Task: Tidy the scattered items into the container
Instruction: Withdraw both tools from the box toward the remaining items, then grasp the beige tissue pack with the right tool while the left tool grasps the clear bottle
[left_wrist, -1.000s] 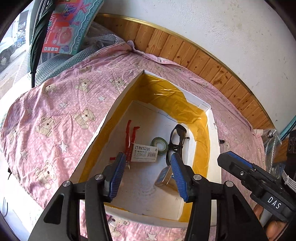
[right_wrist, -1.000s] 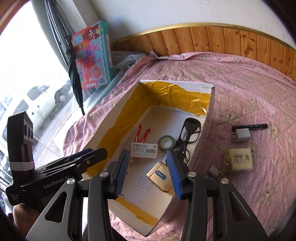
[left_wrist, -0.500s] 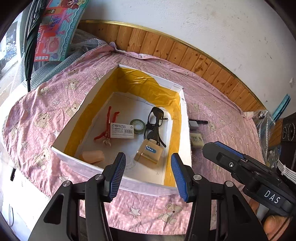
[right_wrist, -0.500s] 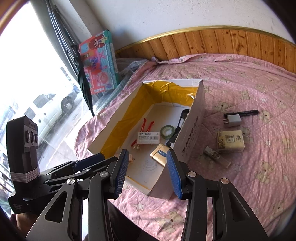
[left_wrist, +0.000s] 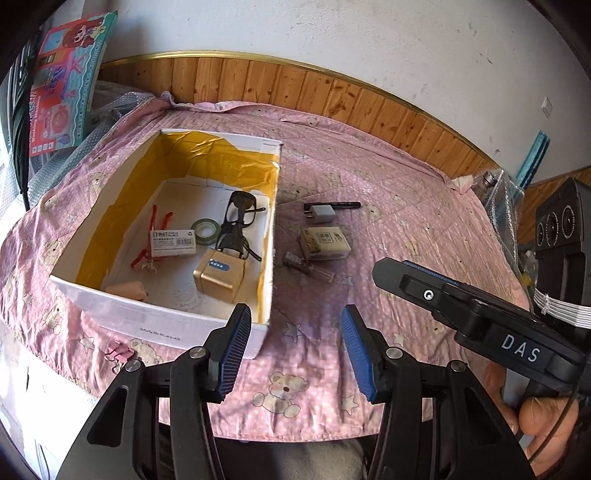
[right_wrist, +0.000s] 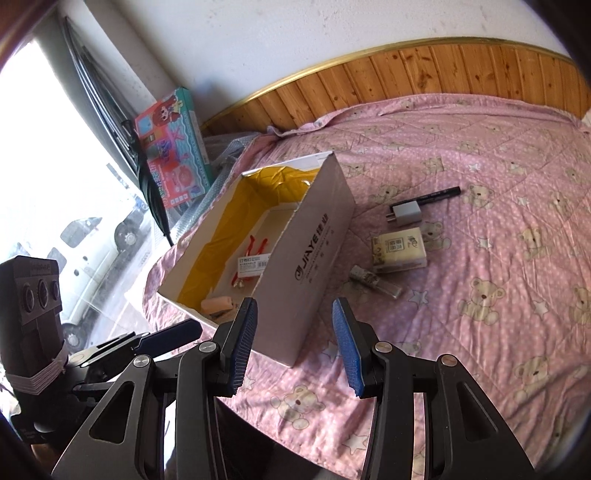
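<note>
A white cardboard box (left_wrist: 166, 321) (right_wrist: 314, 258) with a yellow lining stands on the pink quilt. It holds black glasses (left_wrist: 238, 221), a gold tin (left_wrist: 219, 273), a tape roll (left_wrist: 205, 230), a staples box (left_wrist: 173, 238), a red clip and a pale eraser (left_wrist: 127, 290). Right of the box lie a white charger (left_wrist: 321, 213) (right_wrist: 406, 214), a black pen (left_wrist: 341, 204) (right_wrist: 439, 195), a tissue pack (left_wrist: 325, 240) (right_wrist: 400, 249) and a small glass vial (left_wrist: 308, 266) (right_wrist: 375, 281). My left gripper (left_wrist: 295, 350) is open and empty near the box's front right corner. My right gripper (right_wrist: 295, 347) is open and empty too.
A pink binder clip (left_wrist: 118, 352) lies on the quilt in front of the box. A toy box (left_wrist: 62, 81) (right_wrist: 171, 147) leans at the far left by a window. Wooden panelling (left_wrist: 332, 96) runs behind the bed. Bubble wrap (left_wrist: 506, 199) sits at the right.
Both grippers have pulled back and up from over the box towards the near edge of the bed. The items beside the box have come into the left wrist view.
</note>
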